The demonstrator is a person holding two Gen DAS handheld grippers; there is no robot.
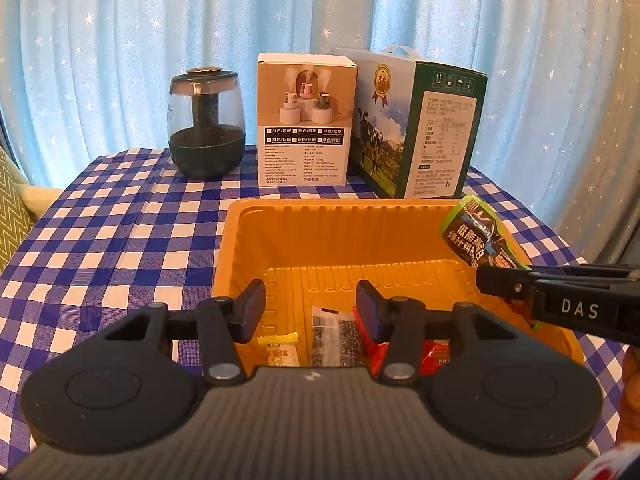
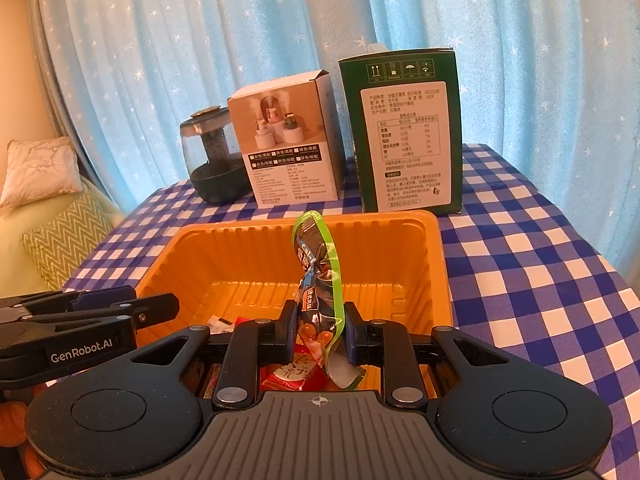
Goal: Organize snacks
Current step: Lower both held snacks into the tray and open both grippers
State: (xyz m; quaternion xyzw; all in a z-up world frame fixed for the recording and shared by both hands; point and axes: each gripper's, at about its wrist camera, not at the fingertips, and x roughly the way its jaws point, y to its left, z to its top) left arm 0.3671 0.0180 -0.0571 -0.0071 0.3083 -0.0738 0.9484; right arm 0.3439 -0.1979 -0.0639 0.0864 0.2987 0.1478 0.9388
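Observation:
An orange plastic tray (image 1: pixel 340 205) stands on the blue-checked tablecloth. My left gripper (image 1: pixel 310 308) hovers open over its near end, with nothing between the pads. Below it on the tray floor lie a yellow packet (image 1: pixel 280 350), a clear black-speckled packet (image 1: pixel 336 336) and a red packet (image 1: pixel 434 354). My right gripper (image 2: pixel 320 320) is shut on a dark snack packet with a green edge (image 2: pixel 316 256), held upright over the tray (image 2: pixel 240 226). In the left wrist view that packet (image 1: pixel 472 232) sticks up from the right gripper (image 1: pixel 492 280) above the tray's right wall.
Behind the tray stand a glass jar with a dark base (image 1: pixel 206 120), a white product box (image 1: pixel 306 120) and a green carton (image 1: pixel 420 128). A blue starred curtain hangs behind the table. Cushions (image 2: pixel 64 240) lie off the table's left edge.

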